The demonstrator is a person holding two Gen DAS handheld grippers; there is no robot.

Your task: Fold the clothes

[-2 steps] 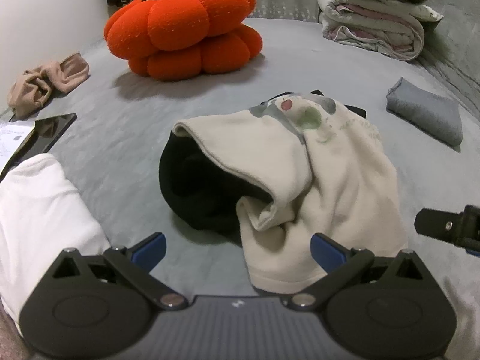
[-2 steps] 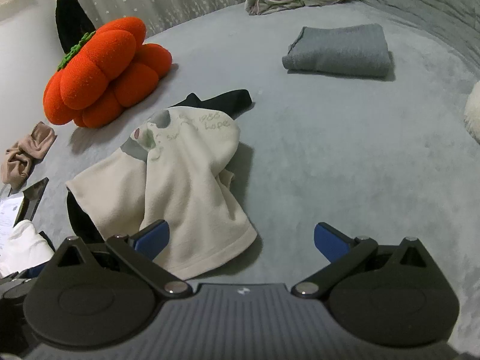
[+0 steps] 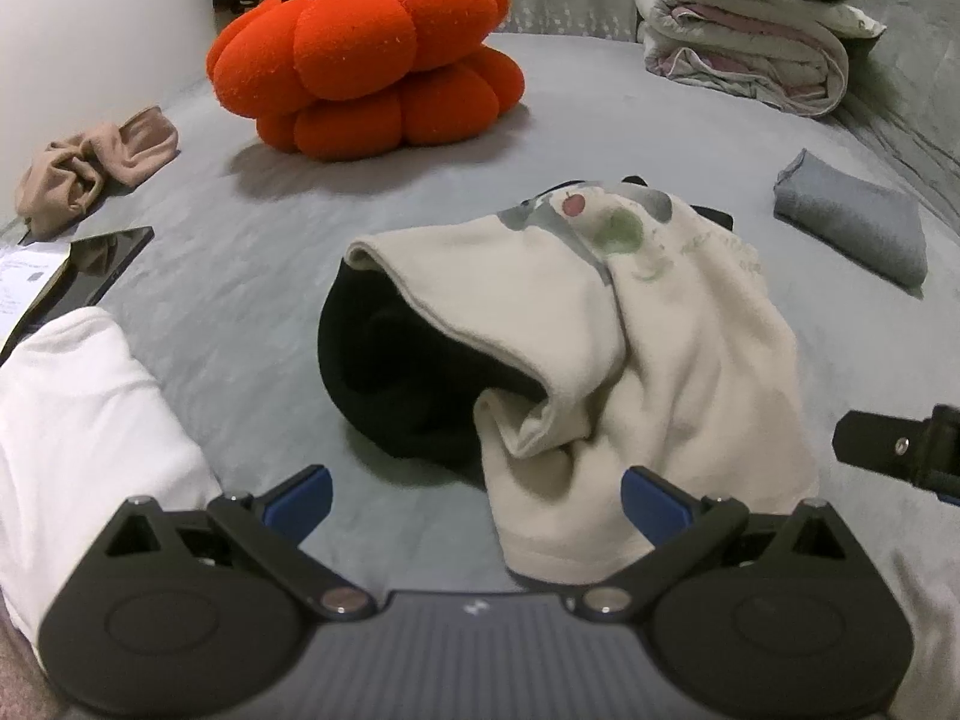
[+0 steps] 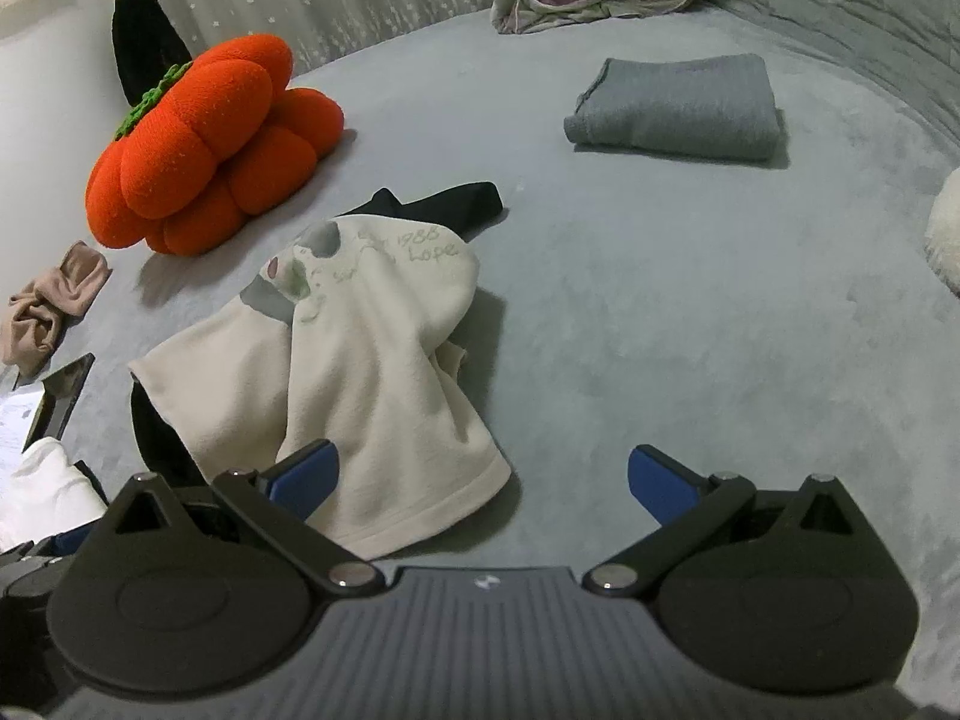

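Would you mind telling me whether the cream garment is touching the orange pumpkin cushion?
Apart. The right wrist view shows bare grey bedding between the cream garment and the pumpkin cushion.

In front of my right gripper (image 4: 480, 480) the grey bed (image 4: 690, 330) is bare, so there is room to go ahead. The cream shirt (image 4: 372, 372) lies heaped to its left. Before my left gripper (image 3: 477, 501) that heap blocks the way. Far ahead sit the orange pumpkin cushion (image 3: 366, 60) and a folded grey cloth (image 4: 678, 108).
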